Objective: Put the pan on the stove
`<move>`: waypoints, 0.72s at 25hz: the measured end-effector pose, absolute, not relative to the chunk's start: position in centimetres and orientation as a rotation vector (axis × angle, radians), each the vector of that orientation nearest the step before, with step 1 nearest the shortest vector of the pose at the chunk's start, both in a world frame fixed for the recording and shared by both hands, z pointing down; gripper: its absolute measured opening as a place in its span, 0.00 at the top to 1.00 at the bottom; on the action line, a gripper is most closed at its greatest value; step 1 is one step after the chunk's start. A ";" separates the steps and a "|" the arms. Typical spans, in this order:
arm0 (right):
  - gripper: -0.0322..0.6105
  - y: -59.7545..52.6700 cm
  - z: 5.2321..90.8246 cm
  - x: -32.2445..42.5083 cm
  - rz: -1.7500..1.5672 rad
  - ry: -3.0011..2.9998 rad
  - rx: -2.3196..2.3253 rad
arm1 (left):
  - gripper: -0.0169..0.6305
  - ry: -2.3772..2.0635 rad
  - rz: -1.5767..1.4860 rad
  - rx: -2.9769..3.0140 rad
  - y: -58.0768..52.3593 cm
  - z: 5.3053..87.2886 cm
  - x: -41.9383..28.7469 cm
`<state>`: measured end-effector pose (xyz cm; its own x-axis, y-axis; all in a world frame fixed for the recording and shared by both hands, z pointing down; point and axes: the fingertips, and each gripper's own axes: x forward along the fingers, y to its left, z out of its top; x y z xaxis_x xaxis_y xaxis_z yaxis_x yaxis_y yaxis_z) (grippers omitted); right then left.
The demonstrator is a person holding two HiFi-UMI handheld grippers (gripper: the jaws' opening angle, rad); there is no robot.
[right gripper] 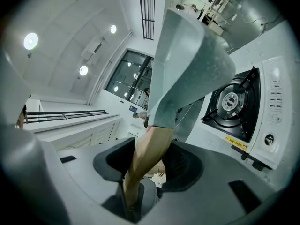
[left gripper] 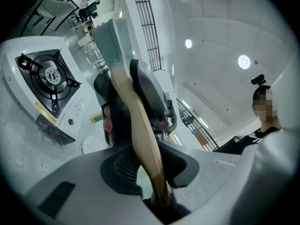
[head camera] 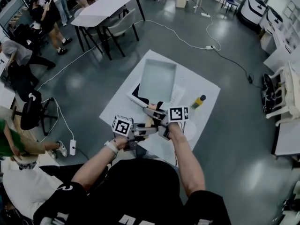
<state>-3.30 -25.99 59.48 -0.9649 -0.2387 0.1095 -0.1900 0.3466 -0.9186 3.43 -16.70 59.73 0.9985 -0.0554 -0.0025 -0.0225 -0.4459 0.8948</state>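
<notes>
Pan [head camera: 158,78] held up by its wood handle [left gripper: 140,135], over the stove [head camera: 136,94] but apart from it (head view: pan hides most of the stove). Left tool [left gripper: 147,165] & right tool [right gripper: 149,162] both clenched on the handle. Bottle [head camera: 199,101] stands on the table [head camera: 208,90], right of the stove.

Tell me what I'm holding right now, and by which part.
The grey pan, by its wooden handle. The left tongs and the right tongs are both clamped on that handle; neither touches the pan's body.
</notes>
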 end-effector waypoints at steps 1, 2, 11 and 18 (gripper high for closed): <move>0.69 -26.0 59.5 -3.3 -1.732 2.540 -0.411 | 0.85 -0.051 -0.044 2.032 -16.7 59.7 3.5; 0.69 -25.9 59.5 -3.3 -1.730 2.543 -0.410 | 0.85 -0.048 -0.049 2.033 -16.6 59.6 3.5; 0.69 -26.0 59.1 -4.0 -1.687 2.562 -0.418 | 0.85 -0.032 -0.059 2.056 -16.6 59.5 2.6; 0.69 -26.0 59.2 -4.1 -1.661 2.584 -0.459 | 0.85 -0.016 -0.065 2.070 -16.4 59.3 2.3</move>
<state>-4.12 -25.95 59.17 -0.9556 -0.2652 0.1284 -0.2269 0.3845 -0.8948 2.26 -16.37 59.31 0.9984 -0.0389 -0.0401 0.0165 -0.4800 0.8771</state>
